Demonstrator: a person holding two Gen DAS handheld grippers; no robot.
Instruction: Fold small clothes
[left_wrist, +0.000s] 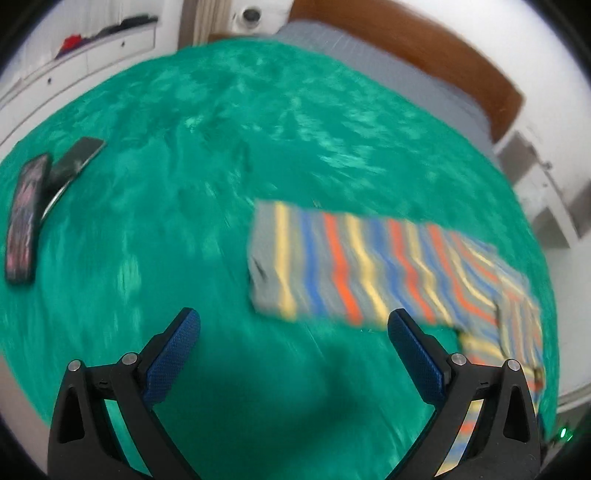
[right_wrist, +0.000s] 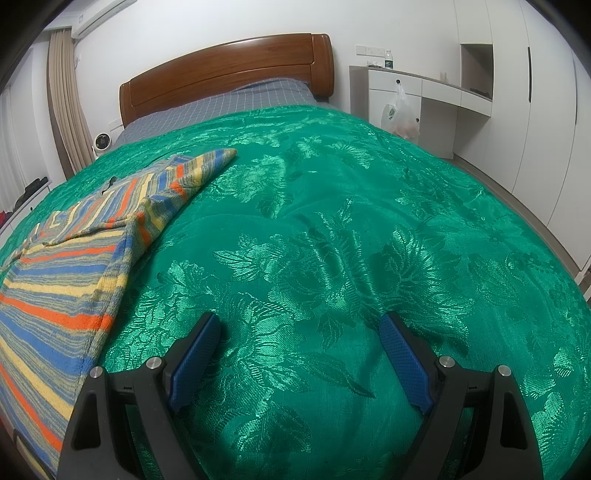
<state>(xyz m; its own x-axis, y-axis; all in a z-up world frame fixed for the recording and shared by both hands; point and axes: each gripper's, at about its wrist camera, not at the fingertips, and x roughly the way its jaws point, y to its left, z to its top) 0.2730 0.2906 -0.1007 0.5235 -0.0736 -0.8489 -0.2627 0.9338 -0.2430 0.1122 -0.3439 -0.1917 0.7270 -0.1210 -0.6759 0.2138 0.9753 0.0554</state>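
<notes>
Left wrist view: the left gripper (left_wrist: 293, 321) stands wide, with nothing between its two blue pads (left_wrist: 173, 354), over the green bedspread (left_wrist: 184, 184). One striped garment (left_wrist: 369, 266), banded in orange, yellow, blue and grey, lies flat on the bedspread at about 2 o'clock from the gripper; its near edge runs just behind the right pad, and a further part of it trails down toward 4 o'clock, behind the right finger. The picture is blurred, so finer detail of the cloth cannot be told. At 10 o'clock, well apart from the garment, two phones lie on the bedspread: one dark phone (left_wrist: 24, 221) nearer the edge and a second phone (left_wrist: 77, 158) just beyond it, their ends close together. A wooden headboard (left_wrist: 424, 55) shows at 1 o'clock.

Right wrist view: the right gripper (right_wrist: 299, 325) is also wide, its two pads (right_wrist: 404, 365) empty above the bedspread (right_wrist: 332, 221). The same single garment (right_wrist: 74, 258) lies at 9 to 10 o'clock, one pointed sleeve (right_wrist: 207, 162) reaching toward 11 o'clock. At 12 o'clock is the headboard (right_wrist: 229, 70); at 1 o'clock, one white desk (right_wrist: 424, 92) with one plastic bag (right_wrist: 400, 114) hanging from it.
</notes>
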